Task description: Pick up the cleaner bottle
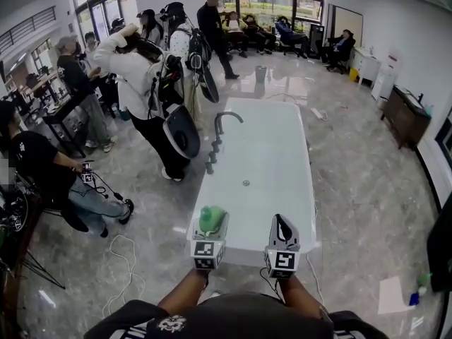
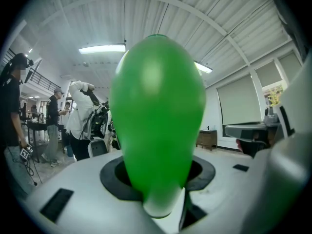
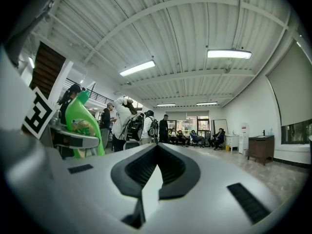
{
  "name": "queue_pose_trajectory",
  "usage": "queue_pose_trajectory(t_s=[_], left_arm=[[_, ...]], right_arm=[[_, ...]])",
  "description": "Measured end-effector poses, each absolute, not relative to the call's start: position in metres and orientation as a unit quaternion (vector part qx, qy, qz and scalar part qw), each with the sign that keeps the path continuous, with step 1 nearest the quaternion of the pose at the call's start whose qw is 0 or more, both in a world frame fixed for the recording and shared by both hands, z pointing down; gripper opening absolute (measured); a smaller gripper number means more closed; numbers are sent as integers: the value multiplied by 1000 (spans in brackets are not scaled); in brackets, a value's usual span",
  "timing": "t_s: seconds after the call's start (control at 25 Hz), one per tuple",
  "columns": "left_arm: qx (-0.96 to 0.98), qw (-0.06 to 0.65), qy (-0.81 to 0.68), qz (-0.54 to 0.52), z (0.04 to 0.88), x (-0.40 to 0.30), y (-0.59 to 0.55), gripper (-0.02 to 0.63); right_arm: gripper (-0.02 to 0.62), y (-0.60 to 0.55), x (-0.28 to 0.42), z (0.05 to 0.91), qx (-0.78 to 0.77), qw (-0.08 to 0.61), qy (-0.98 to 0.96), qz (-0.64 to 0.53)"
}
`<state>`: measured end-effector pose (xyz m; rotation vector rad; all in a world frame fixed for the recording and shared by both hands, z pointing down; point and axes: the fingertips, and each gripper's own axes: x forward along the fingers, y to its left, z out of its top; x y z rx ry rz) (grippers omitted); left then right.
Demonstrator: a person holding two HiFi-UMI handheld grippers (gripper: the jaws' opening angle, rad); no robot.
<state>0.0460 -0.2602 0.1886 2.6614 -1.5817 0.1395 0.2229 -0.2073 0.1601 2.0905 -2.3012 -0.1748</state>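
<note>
You hold the green cleaner bottle [image 2: 158, 121] pinched in your left gripper [image 1: 210, 226], apparently off the bathtub [image 1: 272, 147]; your right gripper [image 1: 282, 226] is pressed together, empty. The pick-up looks done.

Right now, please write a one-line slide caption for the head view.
The left gripper holds a green cleaner bottle at the bathtub's near end; right gripper beside it, empty.
</note>
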Motion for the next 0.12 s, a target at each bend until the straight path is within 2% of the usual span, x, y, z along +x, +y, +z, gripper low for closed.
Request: queue_pose_trajectory(t_s=[0.12], left_arm=[[856,25,-514,51,194,49,-254,184]], right_arm=[[15,-203,227,161,672,14,-738,-57]])
